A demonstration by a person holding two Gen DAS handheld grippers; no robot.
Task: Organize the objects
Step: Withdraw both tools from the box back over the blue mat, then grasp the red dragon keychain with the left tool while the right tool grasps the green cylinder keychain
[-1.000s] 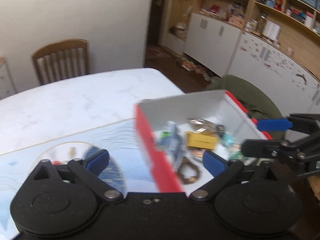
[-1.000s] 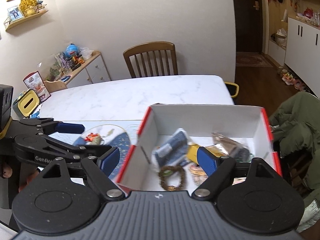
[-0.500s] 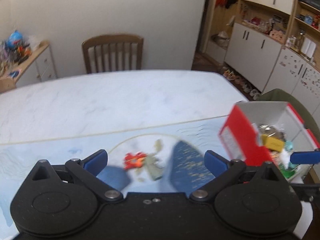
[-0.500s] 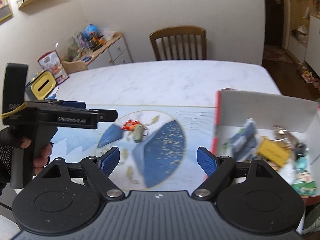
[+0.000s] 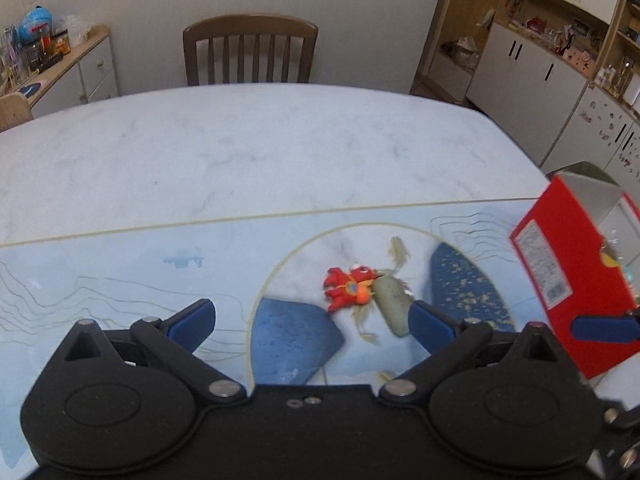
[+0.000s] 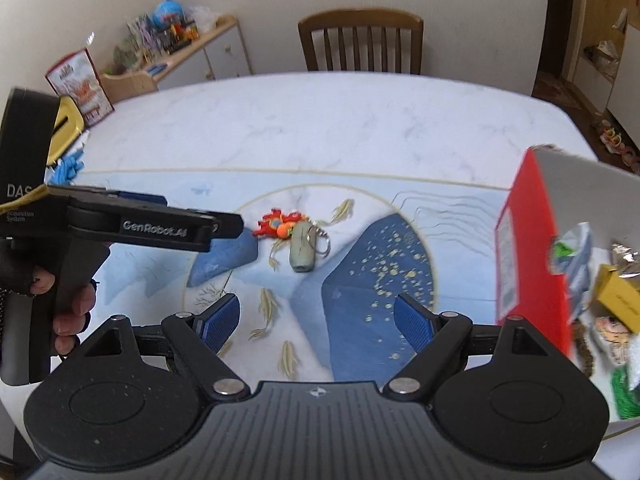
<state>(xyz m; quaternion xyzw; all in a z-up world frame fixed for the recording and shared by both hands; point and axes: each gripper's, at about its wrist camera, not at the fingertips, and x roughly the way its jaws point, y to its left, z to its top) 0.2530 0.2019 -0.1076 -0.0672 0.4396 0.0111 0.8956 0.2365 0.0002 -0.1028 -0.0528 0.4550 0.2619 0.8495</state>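
From the left wrist, the left hand-held gripper (image 5: 312, 320) hangs over the near edge of the bench (image 5: 240, 152) with its jaws wide apart and nothing between them, aimed at the two loose items on the printed mat (image 5: 120, 280): a red plush keychain (image 5: 347, 288) and, touching it on the right, a grey-green keychain pouch (image 5: 392, 306). Both lie inside the mat's circle, close to the near edge, which puts them straight ahead of the open jaws, so I judge a pickup to be the step in hand. The red-and-white box (image 5: 560, 276) stands at the bench's right edge, near enough to serve as the drop point. From the right wrist, the right hand-held gripper (image 6: 316, 318) is likewise spread and empty, held back at the near edge. The left tool, gripped by a gloved hand (image 6: 48, 288), reaches in from the left with its tip just beside the plush. The box's open interior already holds a yellow carton (image 6: 618, 296) and wrapped packets (image 6: 576, 256), suggesting sorting is mostly done.
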